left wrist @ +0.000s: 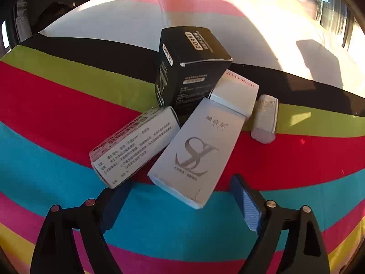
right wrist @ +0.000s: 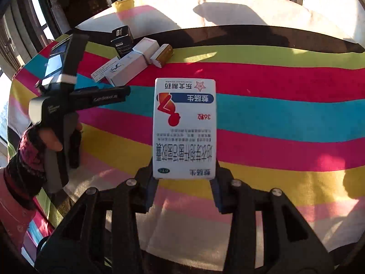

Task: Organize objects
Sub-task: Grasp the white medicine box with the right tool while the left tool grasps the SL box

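In the left wrist view, a cluster of boxes lies on a striped cloth [left wrist: 57, 105]: a black DORMI box [left wrist: 191, 66] upright, a white box with an SL logo [left wrist: 196, 150], a white printed box [left wrist: 134, 148] to its left, a white JIYIN MUSIC box [left wrist: 237, 93] and a small pale box [left wrist: 265, 118] to the right. My left gripper [left wrist: 180, 207] is open, just short of the SL box. In the right wrist view, my right gripper [right wrist: 184, 182] is shut on a white medicine box [right wrist: 184, 127] with red and blue print, held above the cloth.
The right wrist view shows the left gripper's body [right wrist: 68, 100] and the person's gloved hand [right wrist: 38, 141] at left, with the box cluster [right wrist: 134, 61] beyond. Windows [right wrist: 41, 11] and dark frames ring the table's far edge. Sunlight glares on the far cloth.
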Available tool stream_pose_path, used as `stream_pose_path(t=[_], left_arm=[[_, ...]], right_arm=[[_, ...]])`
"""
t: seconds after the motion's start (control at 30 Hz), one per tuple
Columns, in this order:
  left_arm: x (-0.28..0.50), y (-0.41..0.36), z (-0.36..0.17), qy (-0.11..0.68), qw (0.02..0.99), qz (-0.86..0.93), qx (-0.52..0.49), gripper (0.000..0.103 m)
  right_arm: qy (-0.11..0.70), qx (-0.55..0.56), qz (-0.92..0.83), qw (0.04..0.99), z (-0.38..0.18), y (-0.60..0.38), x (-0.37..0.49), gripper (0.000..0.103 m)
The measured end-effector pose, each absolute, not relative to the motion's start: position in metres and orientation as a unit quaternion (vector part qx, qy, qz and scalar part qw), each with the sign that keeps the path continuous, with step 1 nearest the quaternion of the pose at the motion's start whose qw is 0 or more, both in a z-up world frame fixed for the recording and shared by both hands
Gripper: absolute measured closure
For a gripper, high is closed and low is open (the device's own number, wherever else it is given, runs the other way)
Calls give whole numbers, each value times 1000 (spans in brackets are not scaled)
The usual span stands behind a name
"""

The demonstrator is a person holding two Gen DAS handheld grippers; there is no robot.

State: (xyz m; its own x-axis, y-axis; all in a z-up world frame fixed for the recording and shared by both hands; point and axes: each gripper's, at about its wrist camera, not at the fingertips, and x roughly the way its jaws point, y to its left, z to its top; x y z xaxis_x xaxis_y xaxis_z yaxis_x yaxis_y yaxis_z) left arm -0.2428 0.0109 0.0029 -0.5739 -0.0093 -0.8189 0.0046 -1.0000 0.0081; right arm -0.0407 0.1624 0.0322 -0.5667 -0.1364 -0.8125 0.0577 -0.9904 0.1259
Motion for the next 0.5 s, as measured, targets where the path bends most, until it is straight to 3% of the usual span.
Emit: stream_pose_path(t=[0.1,0.13,0.17,0.5], left_arm=[[-256,17,7,3,-12,-889,457,19],[-253,17,8,17,-27,-890,455,50],[-246,18,9,34,-41,-889,455,59],[-45,12,25,4,-86,-895,438,59]], right_arm=[[-28,462,-884,70,28,153,-16,58],[-23,462,-884,73,27,151,-11,58],[-19,463,-883,72,23,146,-8,58],[-4,484,-868,106,3,132,24,58]])
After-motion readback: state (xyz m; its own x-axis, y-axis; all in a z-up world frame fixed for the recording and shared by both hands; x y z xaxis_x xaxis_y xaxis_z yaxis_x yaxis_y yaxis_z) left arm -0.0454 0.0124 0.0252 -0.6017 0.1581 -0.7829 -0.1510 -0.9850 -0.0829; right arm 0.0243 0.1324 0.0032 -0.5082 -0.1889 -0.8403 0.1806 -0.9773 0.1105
